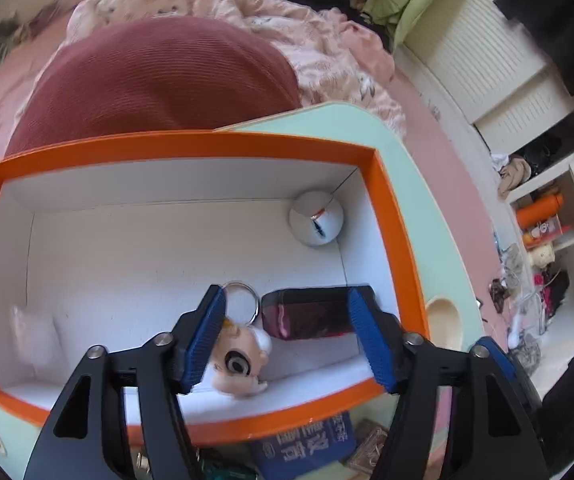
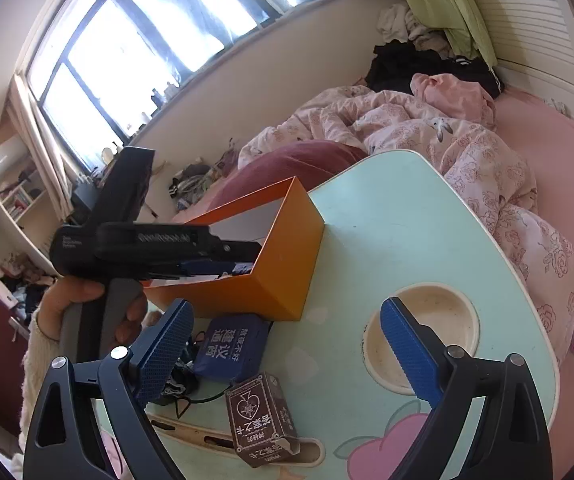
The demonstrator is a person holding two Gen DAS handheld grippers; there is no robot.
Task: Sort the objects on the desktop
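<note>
An orange box (image 1: 191,146) with a white inside stands on the pale green table (image 1: 415,184). In it lie a white ball (image 1: 317,218), a dark red case (image 1: 307,312), a doll keychain (image 1: 239,354) with a metal ring, and a white packet (image 1: 35,336). My left gripper (image 1: 287,336) is open over the box, above the keychain and case. The right wrist view shows the box (image 2: 287,256) with the left gripper (image 2: 223,268) reaching in. My right gripper (image 2: 287,348) is open and empty above a blue pouch (image 2: 231,346) and a brown card box (image 2: 261,418).
A round cup recess (image 2: 427,332) is sunk in the table at the right. A black cord (image 2: 183,396) lies by the pouch. A bed with a red cushion (image 1: 155,76) and pink quilt (image 2: 427,136) lies behind the table. Shelves (image 1: 547,232) stand at the right.
</note>
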